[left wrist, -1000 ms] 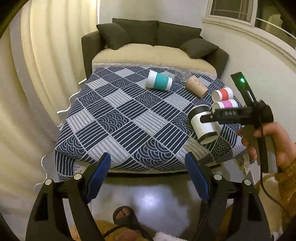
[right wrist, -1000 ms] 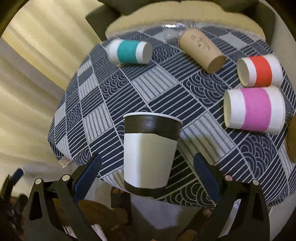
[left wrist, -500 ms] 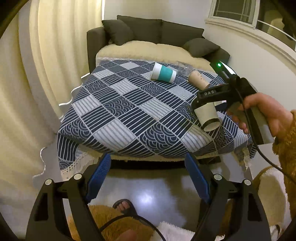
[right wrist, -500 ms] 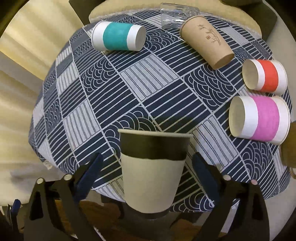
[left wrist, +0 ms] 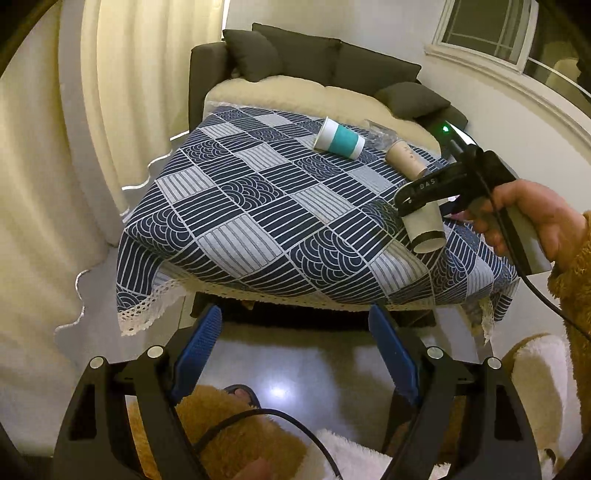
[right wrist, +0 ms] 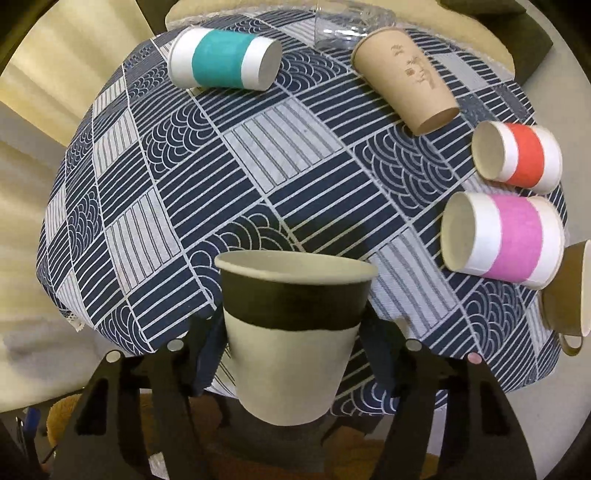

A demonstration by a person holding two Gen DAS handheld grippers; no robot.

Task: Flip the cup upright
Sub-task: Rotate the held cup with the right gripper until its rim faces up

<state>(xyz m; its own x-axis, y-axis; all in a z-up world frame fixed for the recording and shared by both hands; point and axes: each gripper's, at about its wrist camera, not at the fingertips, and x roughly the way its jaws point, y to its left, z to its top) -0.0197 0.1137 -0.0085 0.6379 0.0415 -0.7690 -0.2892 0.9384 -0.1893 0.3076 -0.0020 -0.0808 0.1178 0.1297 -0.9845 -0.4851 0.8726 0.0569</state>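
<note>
My right gripper (right wrist: 291,328) is shut on a white paper cup with a black band (right wrist: 293,332), rim up, held above the front edge of the table. In the left wrist view the same cup (left wrist: 424,227) hangs under the right gripper (left wrist: 421,194) over the table's right front part. My left gripper (left wrist: 295,332) is open and empty, off the table in front of its near edge, above the floor.
On the blue patterned tablecloth (right wrist: 258,155) lie a teal-banded cup (right wrist: 223,59), a brown cup (right wrist: 406,79), a red-banded cup (right wrist: 517,158), a pink-banded cup (right wrist: 502,240) and a clear plastic cup (right wrist: 351,26). A brown mug (right wrist: 569,291) is at the right edge. A sofa (left wrist: 325,77) stands behind.
The right gripper's fingers have closed on the black-banded cup and lifted it. The left gripper has drawn back and to the left of the table.
</note>
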